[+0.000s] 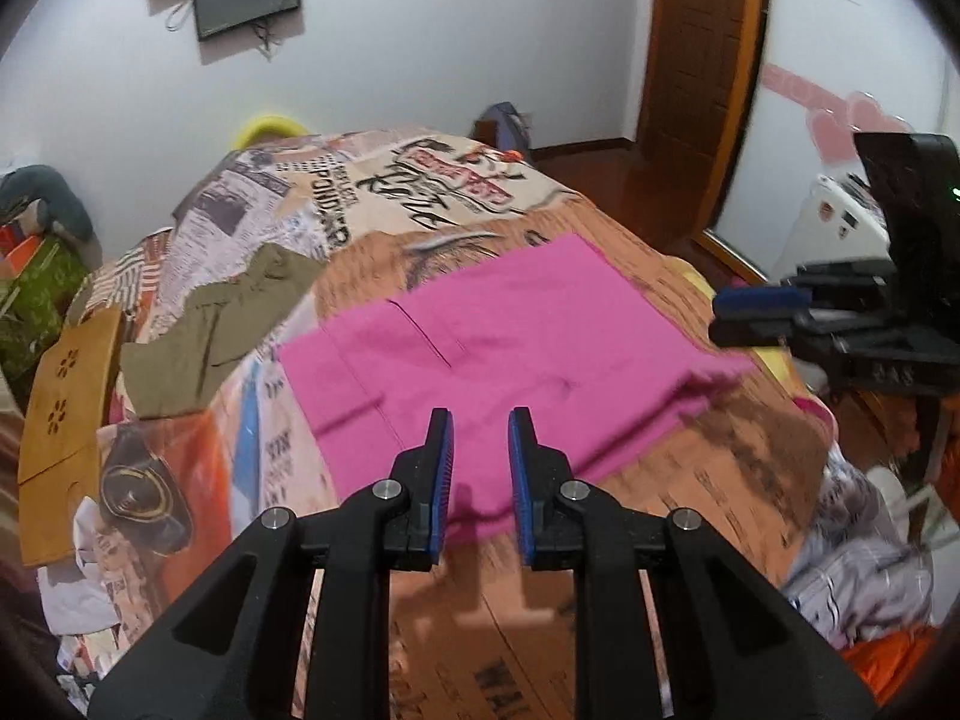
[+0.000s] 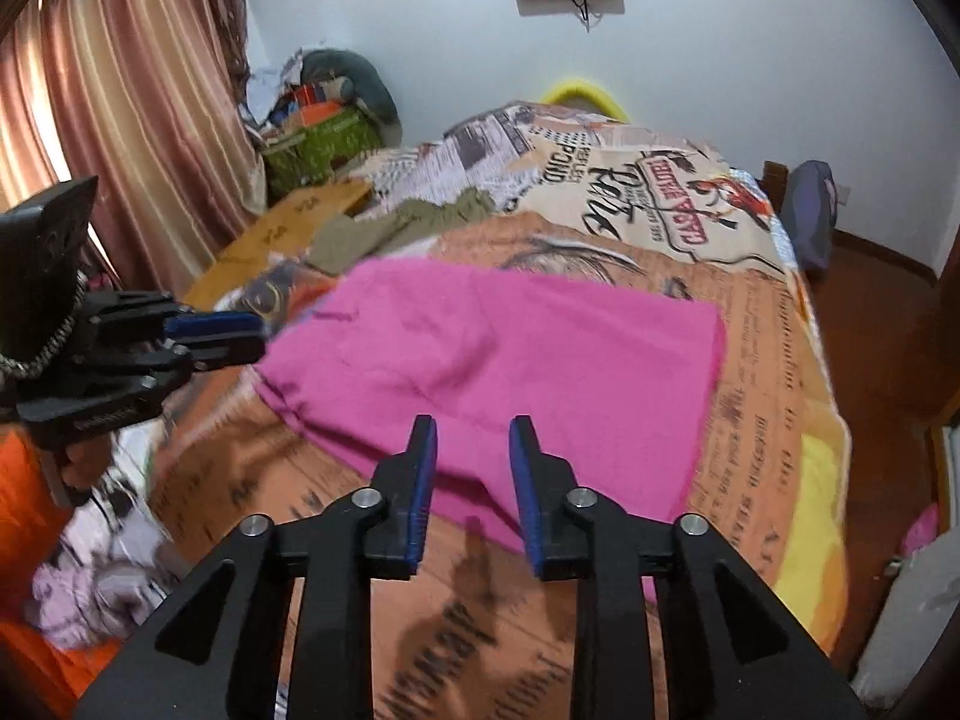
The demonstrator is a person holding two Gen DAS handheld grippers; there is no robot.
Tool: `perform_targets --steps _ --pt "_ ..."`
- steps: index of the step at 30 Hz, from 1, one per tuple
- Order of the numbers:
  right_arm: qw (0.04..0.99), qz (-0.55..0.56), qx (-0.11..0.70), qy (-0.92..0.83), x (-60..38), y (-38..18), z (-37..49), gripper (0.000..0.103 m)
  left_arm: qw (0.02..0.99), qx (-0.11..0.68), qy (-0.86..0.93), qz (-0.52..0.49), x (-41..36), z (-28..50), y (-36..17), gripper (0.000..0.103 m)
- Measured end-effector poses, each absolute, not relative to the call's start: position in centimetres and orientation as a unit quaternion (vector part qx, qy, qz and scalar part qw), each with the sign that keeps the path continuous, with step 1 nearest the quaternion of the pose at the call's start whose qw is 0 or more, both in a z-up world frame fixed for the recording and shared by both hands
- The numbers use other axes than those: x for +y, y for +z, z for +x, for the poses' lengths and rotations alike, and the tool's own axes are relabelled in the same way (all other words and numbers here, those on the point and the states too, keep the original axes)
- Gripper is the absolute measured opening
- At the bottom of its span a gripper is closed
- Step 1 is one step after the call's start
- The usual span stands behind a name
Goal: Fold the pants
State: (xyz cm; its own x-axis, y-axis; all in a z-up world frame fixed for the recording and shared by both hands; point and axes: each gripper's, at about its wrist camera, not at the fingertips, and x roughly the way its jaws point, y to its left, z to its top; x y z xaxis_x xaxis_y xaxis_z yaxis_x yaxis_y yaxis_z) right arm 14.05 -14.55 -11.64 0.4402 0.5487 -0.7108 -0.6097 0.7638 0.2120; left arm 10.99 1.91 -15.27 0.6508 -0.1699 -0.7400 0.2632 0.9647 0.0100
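Observation:
The pink pants point(image 1: 498, 348) lie folded into a flat rectangle on the printed bedspread point(image 1: 690, 468); they also show in the right wrist view point(image 2: 510, 360). My left gripper point(image 1: 480, 420) is open and empty, held above the near edge of the pants. My right gripper point(image 2: 472, 426) is open and empty, also above their near edge. The right gripper shows at the right of the left wrist view point(image 1: 762, 318), beside the pants' right edge. The left gripper shows at the left of the right wrist view point(image 2: 228, 336), beside their left edge.
An olive garment point(image 1: 222, 324) lies on the bed left of the pants, also in the right wrist view point(image 2: 396, 228). A brown cardboard piece point(image 1: 66, 414) leans at the bed's left edge. Clothes point(image 1: 858, 558) are heaped beside the bed. A wooden door point(image 1: 702, 60) stands behind.

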Motion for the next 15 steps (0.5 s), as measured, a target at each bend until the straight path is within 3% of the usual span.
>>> perform_targets --steps 11,13,15 --pt "0.802 -0.007 0.489 0.343 -12.0 -18.6 16.1 0.023 0.875 0.475 -0.088 0.039 3.7 12.7 -22.0 0.019" --pt "0.805 0.003 0.491 0.333 -13.6 -18.8 16.0 0.023 0.877 0.471 -0.086 0.031 4.5 12.2 -22.0 0.033" --pt "0.809 0.004 0.493 0.319 -14.7 -18.8 16.0 0.023 0.878 0.47 -0.085 0.019 5.3 11.9 -22.0 0.036"
